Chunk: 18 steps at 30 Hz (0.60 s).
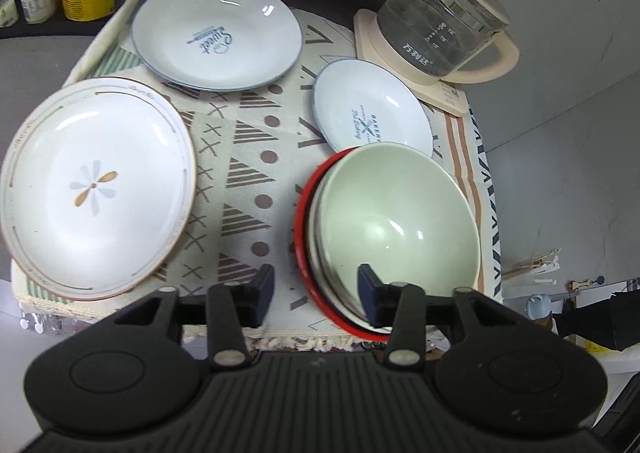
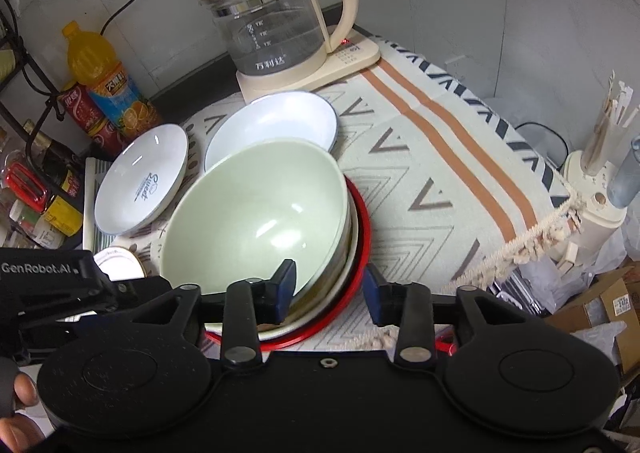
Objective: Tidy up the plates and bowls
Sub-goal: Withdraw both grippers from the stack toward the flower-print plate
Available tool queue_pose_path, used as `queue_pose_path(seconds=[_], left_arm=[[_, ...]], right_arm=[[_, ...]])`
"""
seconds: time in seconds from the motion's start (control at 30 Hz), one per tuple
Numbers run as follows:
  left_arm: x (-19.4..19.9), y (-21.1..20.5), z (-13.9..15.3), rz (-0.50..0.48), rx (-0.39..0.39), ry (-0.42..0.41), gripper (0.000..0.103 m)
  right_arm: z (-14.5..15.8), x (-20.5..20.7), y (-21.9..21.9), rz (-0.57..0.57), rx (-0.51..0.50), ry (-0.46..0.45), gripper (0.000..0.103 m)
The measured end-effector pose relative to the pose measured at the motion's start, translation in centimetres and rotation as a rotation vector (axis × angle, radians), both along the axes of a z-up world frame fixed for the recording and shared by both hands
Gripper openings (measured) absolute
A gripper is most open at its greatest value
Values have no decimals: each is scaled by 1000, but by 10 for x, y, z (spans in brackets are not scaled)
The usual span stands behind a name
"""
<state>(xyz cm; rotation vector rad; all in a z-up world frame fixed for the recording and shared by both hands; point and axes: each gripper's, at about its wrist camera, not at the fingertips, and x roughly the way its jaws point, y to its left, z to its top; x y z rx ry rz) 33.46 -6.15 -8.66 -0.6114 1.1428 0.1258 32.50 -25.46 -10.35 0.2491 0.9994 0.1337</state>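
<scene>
Item, stacking step: your left gripper (image 1: 316,289) and right gripper (image 2: 330,289), both spread, flank the near rims of the green bowl (image 1: 404,217) nested in the red-rimmed stack (image 1: 301,221); next, I judge, pinch a rim squarely.

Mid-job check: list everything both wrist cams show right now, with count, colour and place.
Bowl stack: pale green bowl nested on others, red-rimmed one lowest; near edge of cloth.
Bakery plate: one, white, blue rim; behind stack.
Sweet plate: one, white, blue rim; far left.
Flower plate: one, white, brown rim; left edge.
Patterned cloth: one, beige; under the dishes.
Glass kettle: one, cream base; far end.
Bottles: several, orange and red; far left.
Left claw: open, by stack.
Right claw: open, straddling stack rim.
</scene>
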Motion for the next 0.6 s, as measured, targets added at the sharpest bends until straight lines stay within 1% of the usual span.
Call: queue_pose_path(seconds=[0.1,0.3,0.33,0.4,0.6], left_arm=[[-8,7,0,12,13,-2,57],[-25,24,1,36,18,-5,60],[-28,27,1,40,17,-10,60],[-34,34,3,56,22,-16,63],[-54,59,11,123,48,-36,72]], right_arm=[[-3,-7,6,15,-4,10,48],[1,-18,22,46,7,14,55],[3,-21,24,49,12,8,56],[9,-26,32,70,9,-14,61],[21,-29,58,146,13,-46,62]])
